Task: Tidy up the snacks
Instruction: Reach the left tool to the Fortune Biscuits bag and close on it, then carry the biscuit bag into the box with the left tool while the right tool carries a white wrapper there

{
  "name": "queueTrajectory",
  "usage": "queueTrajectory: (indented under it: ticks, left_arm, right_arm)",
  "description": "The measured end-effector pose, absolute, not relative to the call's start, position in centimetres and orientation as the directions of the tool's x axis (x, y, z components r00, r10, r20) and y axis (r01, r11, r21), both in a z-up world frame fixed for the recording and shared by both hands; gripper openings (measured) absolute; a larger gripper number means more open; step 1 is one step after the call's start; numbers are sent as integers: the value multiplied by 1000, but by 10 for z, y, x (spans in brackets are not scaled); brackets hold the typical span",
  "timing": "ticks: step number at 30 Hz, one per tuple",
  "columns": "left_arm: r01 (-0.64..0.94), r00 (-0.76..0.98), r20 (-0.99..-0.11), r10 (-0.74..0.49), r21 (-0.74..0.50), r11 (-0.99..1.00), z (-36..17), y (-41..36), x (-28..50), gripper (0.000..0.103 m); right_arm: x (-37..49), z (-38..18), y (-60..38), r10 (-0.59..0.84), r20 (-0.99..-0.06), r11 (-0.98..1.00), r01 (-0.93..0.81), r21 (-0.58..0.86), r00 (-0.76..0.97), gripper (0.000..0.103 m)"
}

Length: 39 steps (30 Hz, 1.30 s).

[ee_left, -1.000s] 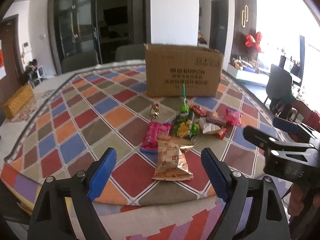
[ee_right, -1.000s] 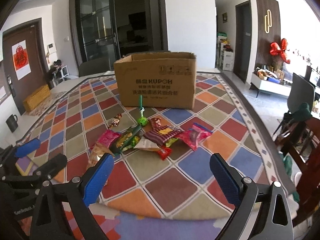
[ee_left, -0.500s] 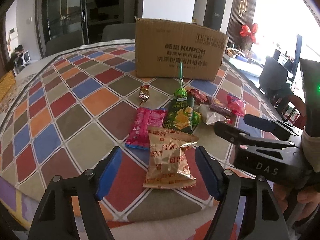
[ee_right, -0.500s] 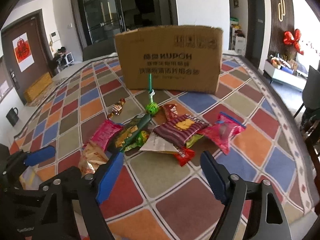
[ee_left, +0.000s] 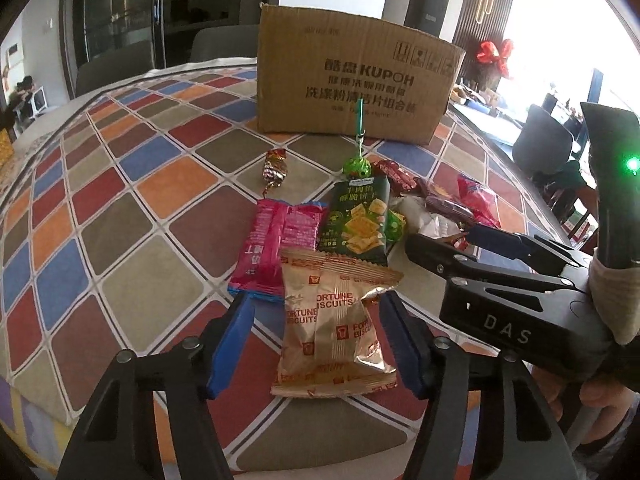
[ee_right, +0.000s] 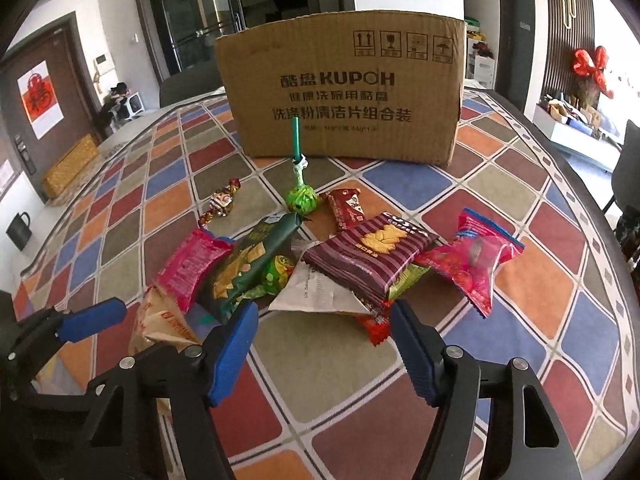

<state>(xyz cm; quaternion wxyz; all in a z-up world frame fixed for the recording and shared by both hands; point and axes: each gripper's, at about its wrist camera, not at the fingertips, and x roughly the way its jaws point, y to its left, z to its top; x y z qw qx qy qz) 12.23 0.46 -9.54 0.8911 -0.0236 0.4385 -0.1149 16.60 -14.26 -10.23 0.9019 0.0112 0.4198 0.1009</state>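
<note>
Your bench (ee_right: 500, 216) wears a checkered cloth, with a cardboard box (ee_right: 344, 88) behind the snack pile (ee_right: 320, 256). Your left hand-held gripper (ee_left: 316, 344) is closing around the gold biscuit packet (ee_left: 332, 320), pads not touching yet; the right hand-held gripper (ee_right: 324, 344) is closing too, nothing between.

Mostly buried under the striped packet (ee_right: 372, 256) — a white wrapper (ee_right: 316, 294), print too small to read. Cut off low at the frame edge — the counter (ee_left: 132, 240).

Tablecloth (ee_right: 500, 208) with coloured diamond pattern covers table. Red bow decoration (ee_right: 592, 68) against slatted dark wall on right. Red paper hanging (ee_right: 40, 98) on brown door at left. Black mug (ee_right: 19, 230) on floor near it. Woven yellow box (ee_right: 70, 170) beside. Dark glass doors (ee_right: 200, 12) behind. Grey chair back (ee_left: 224, 42) beyond table.
</note>
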Motion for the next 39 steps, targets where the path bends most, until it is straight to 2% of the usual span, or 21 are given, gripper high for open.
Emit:
queueTrajectory:
  ticks: [7, 9, 11, 17, 18, 19, 20, 24, 25, 39]
  left_arm:
    - [173, 567, -784, -254, -188, 967, -101, 3, 130, 49]
    - [170, 561, -785, -263, -202, 965, -102, 2, 131, 43]
    - [167, 560, -784, -267, -209, 964, -102, 2, 131, 42]
    - [154, 582, -773, -250, -197, 968, -96, 2, 129, 41]
    - [152, 588, -770, -246, -194, 969, -94, 2, 128, 41]
    - [150, 594, -767, -243, -191, 970, -92, 2, 127, 41]
    - [147, 598, -764, -240, -190, 971, -90, 2, 127, 41]
    - [148, 612, -755, -233, -180, 972, -84, 0, 125, 41]
    - [149, 617, -753, -231, -177, 973, -82, -1, 125, 41]
    - [157, 654, -723, -222, -157, 975, -66, -8, 121, 41]
  right_arm:
    - [175, -104, -142, 171, -756, 983, -156, 91, 632, 63]
    - [175, -105, -142, 170, -755, 984, -155, 91, 634, 58]
    - [176, -105, -142, 166, -752, 984, -154, 87, 638, 52]
    - [171, -103, -145, 190, -739, 981, -162, 110, 647, 51]
    - [170, -102, -146, 195, -735, 980, -164, 115, 649, 47]
    - [169, -100, -147, 199, -731, 979, -165, 119, 652, 36]
    - [168, -99, -148, 211, -728, 977, -174, 126, 653, 31]
    - [164, -98, -151, 231, -723, 972, -182, 147, 651, 27]
    - [164, -98, -152, 234, -722, 972, -183, 151, 651, 10]
    - [151, -84, -161, 286, -675, 958, -192, 213, 680, 8]
